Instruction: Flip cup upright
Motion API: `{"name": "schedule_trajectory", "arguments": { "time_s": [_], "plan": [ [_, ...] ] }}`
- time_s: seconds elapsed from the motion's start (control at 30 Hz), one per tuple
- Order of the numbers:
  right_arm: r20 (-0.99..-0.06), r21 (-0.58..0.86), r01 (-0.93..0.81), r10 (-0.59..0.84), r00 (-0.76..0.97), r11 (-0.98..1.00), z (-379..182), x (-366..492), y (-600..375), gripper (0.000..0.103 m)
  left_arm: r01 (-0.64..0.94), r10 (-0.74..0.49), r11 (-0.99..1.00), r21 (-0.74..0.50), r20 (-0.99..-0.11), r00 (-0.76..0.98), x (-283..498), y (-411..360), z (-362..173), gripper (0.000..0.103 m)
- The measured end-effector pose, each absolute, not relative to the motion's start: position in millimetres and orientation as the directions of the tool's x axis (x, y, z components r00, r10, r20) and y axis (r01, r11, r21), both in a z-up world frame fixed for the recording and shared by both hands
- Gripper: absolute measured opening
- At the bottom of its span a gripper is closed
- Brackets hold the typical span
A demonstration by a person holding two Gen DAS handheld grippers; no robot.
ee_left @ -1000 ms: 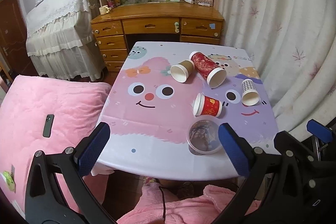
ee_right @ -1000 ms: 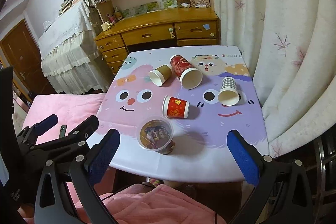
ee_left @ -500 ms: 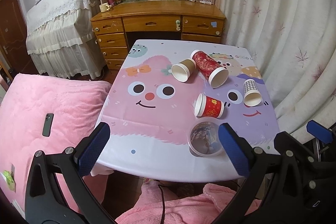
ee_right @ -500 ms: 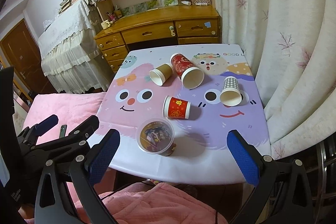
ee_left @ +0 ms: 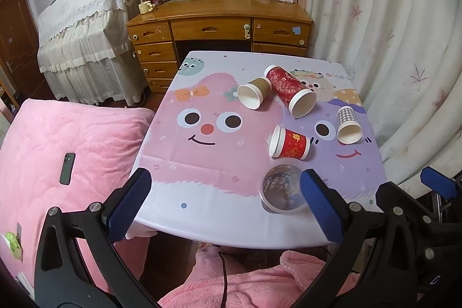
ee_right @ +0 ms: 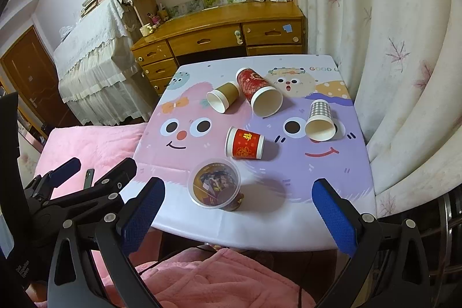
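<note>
Several paper cups lie on their sides on the cartoon tablecloth [ee_left: 202,163]: a small red cup [ee_left: 290,145] [ee_right: 245,143], a tall red cup [ee_left: 290,90] [ee_right: 258,91], a brown cup [ee_left: 254,93] [ee_right: 223,98] and a checked cup [ee_left: 348,121] [ee_right: 319,119]. A clear plastic tub [ee_left: 283,189] [ee_right: 215,184] stands upright near the front edge. My left gripper [ee_left: 225,204] is open and empty above the front edge. My right gripper [ee_right: 239,212] is open and empty, also at the front edge, with the tub between its fingers in view.
A pink bed [ee_left: 66,149] with a phone [ee_left: 67,168] lies left of the table. A wooden desk [ee_left: 219,28] stands behind it. A curtain [ee_left: 389,48] hangs at the right. A pink-robed lap [ee_right: 216,279] is below the table edge.
Both grippers have drifted slightly; the table and cups sit a little lower in both views. The cups and tub have not moved.
</note>
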State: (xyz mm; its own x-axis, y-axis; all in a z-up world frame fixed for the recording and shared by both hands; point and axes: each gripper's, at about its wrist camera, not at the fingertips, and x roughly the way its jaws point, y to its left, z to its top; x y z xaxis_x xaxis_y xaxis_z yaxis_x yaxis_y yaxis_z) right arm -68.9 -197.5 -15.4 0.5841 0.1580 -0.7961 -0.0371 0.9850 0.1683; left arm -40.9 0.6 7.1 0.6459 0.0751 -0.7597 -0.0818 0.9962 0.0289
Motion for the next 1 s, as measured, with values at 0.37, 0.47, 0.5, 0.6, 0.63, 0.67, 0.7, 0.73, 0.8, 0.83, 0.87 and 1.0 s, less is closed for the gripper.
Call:
{"name": "schedule_trajectory", "arguments": {
  "time_s": [0.37,0.47,0.5,0.6,0.63,0.67,0.7,0.73,0.8,0.83,0.87,1.0],
  "plan": [
    [-0.803,0.175,-0.034,0.163,0.574,0.984,-19,-68,-198,0.103,-0.082,0.072,0.996,0.025,-0.769,0.635,-42,0,0,0.102],
    [-0.806,0.177,-0.032,0.164,0.569,0.984,-21,-67,-198,0.103,-0.082,0.072,0.996,0.026,-0.772,0.632,-41,-1,-3,0.102],
    [-0.806,0.176,-0.032,0.162,0.569,0.984,-21,-67,-198,0.103,-0.081,0.072,0.996,0.027,-0.773,0.63,-41,0,-5,0.102],
    [-0.81,0.173,-0.029,0.158,0.565,0.985,-23,-66,-198,0.103,-0.079,0.072,0.996,0.029,-0.777,0.625,-39,-1,-7,0.102],
    [-0.811,0.172,-0.027,0.157,0.564,0.985,-22,-65,-200,0.103,-0.078,0.072,0.997,0.03,-0.779,0.623,-37,-2,-6,0.102],
    [-0.811,0.171,-0.027,0.156,0.564,0.985,-23,-65,-199,0.103,-0.077,0.071,0.997,0.03,-0.778,0.624,-37,-2,-6,0.102],
    [-0.811,0.172,-0.027,0.157,0.563,0.985,-23,-64,-200,0.103,-0.077,0.071,0.997,0.029,-0.778,0.624,-37,-3,-6,0.102],
    [-0.811,0.171,-0.027,0.157,0.563,0.985,-23,-65,-199,0.103,-0.076,0.071,0.997,0.03,-0.779,0.623,-36,-3,-6,0.102],
    [-0.812,0.172,-0.027,0.157,0.562,0.985,-22,-63,-201,0.103,-0.075,0.07,0.997,0.03,-0.78,0.622,-36,-2,-8,0.102],
    [-0.812,0.172,-0.027,0.157,0.561,0.985,-22,-64,-200,0.103,-0.073,0.069,0.997,0.03,-0.782,0.62,-36,-2,-9,0.102],
    [-0.814,0.173,-0.027,0.158,0.56,0.985,-23,-64,-200,0.103,-0.075,0.07,0.997,0.031,-0.781,0.62,-35,-2,-7,0.102],
    [-0.815,0.172,-0.025,0.156,0.558,0.985,-21,-65,-201,0.103,-0.074,0.069,0.997,0.03,-0.782,0.62,-35,-2,-7,0.102]
  ]
}}
